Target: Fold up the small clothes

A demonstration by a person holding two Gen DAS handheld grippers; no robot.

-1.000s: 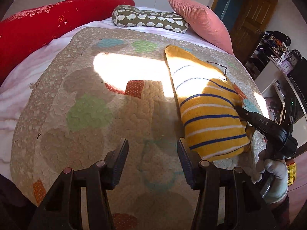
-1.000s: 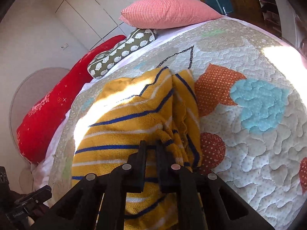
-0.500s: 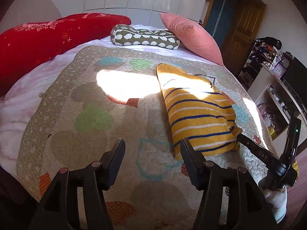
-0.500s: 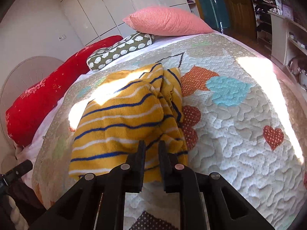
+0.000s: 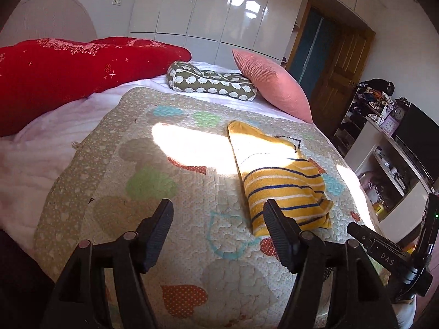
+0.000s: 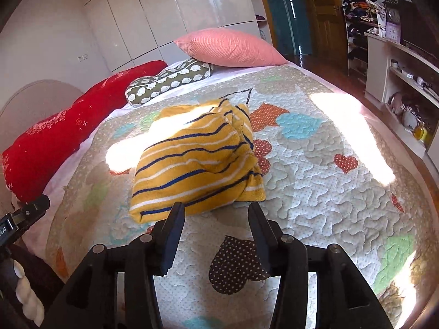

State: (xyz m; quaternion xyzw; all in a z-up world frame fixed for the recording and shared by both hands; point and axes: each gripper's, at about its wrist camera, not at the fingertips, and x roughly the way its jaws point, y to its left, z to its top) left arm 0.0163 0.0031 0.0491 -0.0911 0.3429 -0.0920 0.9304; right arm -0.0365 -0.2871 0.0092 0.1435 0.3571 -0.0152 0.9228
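Right wrist view: the right gripper (image 6: 215,215), jaws just opened and empty, hangs near the close edge of the sweater (image 6: 197,161), a yellow knit with navy and white stripes, folded into a lumpy oblong on the quilt (image 6: 329,181). The left gripper (image 5: 218,226), also just widened and holding nothing, stands apart to the sweater's left. The fold appears finished and released; the next move likely calls for a fresh garment or squaring this one. The quilt is stitched cotton with heart patches.
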